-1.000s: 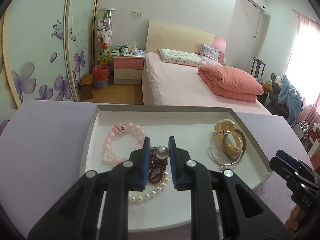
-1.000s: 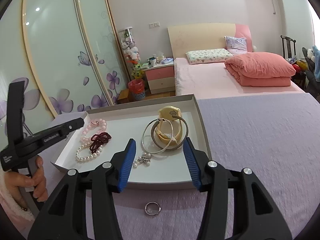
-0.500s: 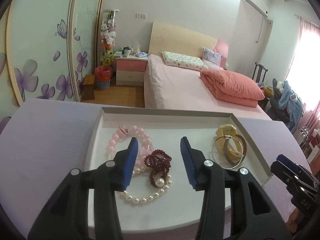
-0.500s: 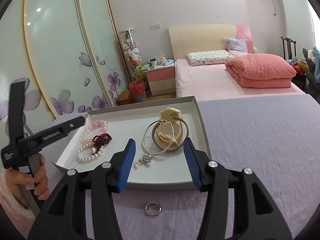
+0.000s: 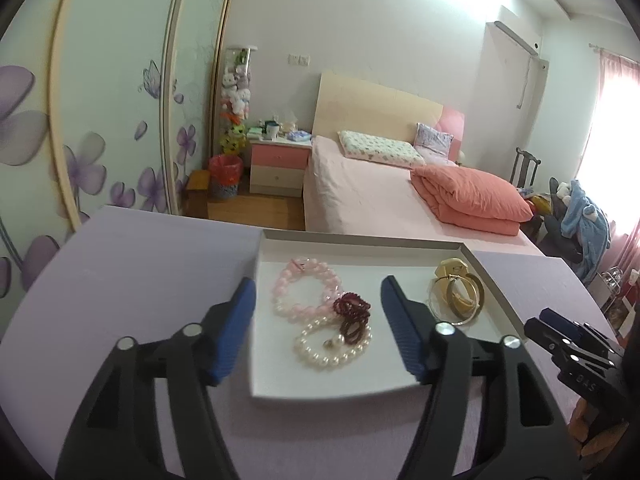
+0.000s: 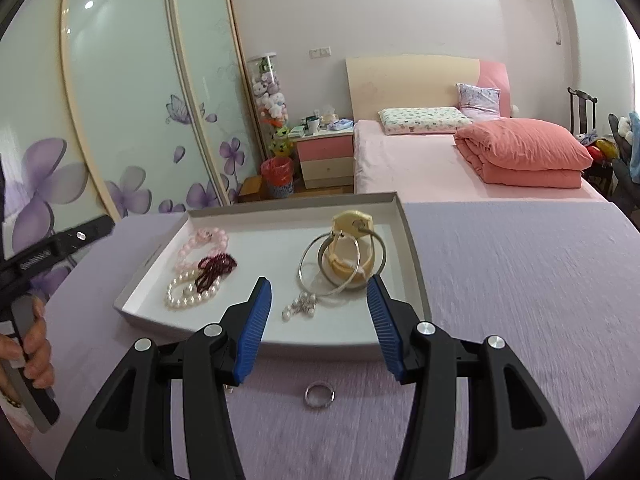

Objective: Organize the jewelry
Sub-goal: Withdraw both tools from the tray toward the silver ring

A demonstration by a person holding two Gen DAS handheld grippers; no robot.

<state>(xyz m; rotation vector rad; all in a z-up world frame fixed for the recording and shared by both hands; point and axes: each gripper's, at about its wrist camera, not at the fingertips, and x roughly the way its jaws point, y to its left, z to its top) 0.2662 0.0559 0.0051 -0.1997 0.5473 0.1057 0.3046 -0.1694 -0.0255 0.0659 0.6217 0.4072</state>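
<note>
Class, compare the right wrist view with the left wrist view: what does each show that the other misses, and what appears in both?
Only the right wrist view shows the silver ring on the purple cloth outside the tray, the small pearl earrings inside it, and the right gripper open.

Only the left wrist view shows the left gripper open from behind.

Both show the white tray, pink bracelet, pearl bracelet, dark red beads and bangles.
</note>
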